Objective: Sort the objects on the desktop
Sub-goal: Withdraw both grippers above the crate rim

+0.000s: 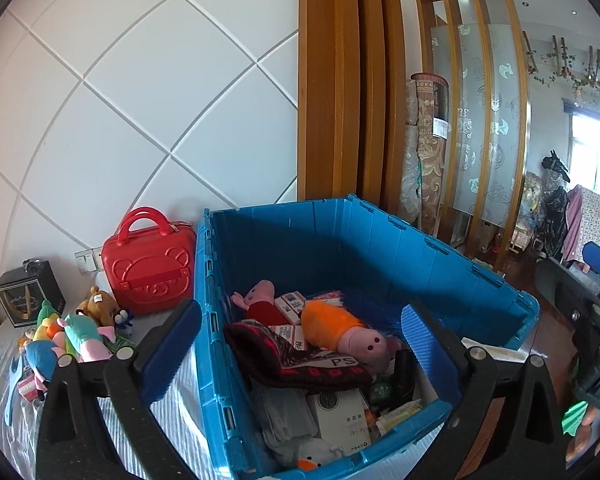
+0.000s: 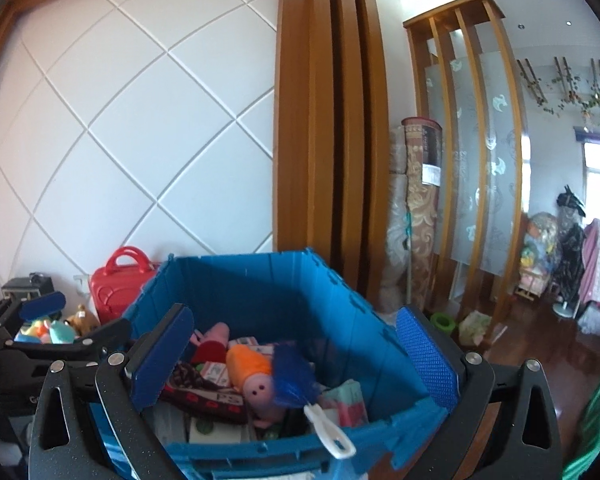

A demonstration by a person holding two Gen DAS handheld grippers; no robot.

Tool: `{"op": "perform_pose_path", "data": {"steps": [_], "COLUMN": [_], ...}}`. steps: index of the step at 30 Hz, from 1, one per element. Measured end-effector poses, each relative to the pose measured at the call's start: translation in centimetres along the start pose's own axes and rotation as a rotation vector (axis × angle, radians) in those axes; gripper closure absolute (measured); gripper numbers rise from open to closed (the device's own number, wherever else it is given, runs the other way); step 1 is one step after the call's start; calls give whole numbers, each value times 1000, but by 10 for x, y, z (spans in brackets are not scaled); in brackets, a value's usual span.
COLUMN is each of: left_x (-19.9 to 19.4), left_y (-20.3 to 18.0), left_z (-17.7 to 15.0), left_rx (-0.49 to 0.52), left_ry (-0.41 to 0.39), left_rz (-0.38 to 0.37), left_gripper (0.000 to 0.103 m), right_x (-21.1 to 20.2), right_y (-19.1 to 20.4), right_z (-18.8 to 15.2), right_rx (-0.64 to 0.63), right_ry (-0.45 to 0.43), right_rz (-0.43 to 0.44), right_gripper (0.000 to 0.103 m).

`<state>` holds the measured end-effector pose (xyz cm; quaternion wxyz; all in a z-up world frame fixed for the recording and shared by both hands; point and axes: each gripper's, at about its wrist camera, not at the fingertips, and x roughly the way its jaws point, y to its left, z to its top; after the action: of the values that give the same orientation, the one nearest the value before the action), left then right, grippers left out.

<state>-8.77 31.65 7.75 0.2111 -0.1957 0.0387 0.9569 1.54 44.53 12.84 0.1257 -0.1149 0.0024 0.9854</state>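
Both your tongs stand wide apart with nothing between the pads. The left tongs and the right tongs both hang over the near end of the blue bin, which already holds a pig plush, a dark cloth and some boxes. In the right wrist view a blue brush with a white handle lies just ahead of the right tongs, its handle running out over the bin's near rim toward you; whether it has settled or is in mid-fall the frame does not tell.

What is left to sort is the toy pile on the counter. It lies to the left of the left tongs, outside the bin wall, in front of the red case, well apart from the right tongs, with the left tongs between them. So the left hand is plainly the nearer one. The pile has no clear long axis; a blue-and-white tool at its near edge runs roughly toward you. I judge your next reach should swing left, clearing the bin wall.
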Motion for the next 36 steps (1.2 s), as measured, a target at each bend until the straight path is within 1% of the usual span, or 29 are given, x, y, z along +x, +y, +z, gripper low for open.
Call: {"op": "perform_pose_path", "data": {"steps": [3, 6, 9, 12, 14, 17, 23, 30, 36], "left_x": [-11, -16, -19, -20, -23, -27, -33, -37, -35], "left_y": [-2, 1, 4, 4, 4, 2, 2, 0, -2], "left_z": [-4, -7, -11, -13, -14, -15, -15, -12, -10], "left_rx": [6, -5, -12, -14, -13, -8, -9, 3, 5], "left_ry": [-3, 24, 51, 83, 87, 82, 64, 29, 20], "left_rz": [-8, -31, -22, -30, -31, -10, -7, -5, -7], "left_gripper": [0, 0, 0, 0, 0, 0, 0, 0, 0], "right_x": [-13, -23, -31, -35, -37, -37, -39, -40, -39], "right_y": [0, 2, 6, 10, 10, 10, 5, 3, 2], "right_z": [-9, -14, -18, -22, -25, -28, -34, -32, -31], "right_rx": [0, -7, -22, -33, -35, -34, -17, -13, -12], "right_ry": [26, 47, 59, 71, 81, 95, 112, 103, 102], "right_rz": [-13, -30, -38, -48, -48, -51, -53, -51, -51], "right_gripper": [0, 0, 0, 0, 0, 0, 0, 0, 0]}}
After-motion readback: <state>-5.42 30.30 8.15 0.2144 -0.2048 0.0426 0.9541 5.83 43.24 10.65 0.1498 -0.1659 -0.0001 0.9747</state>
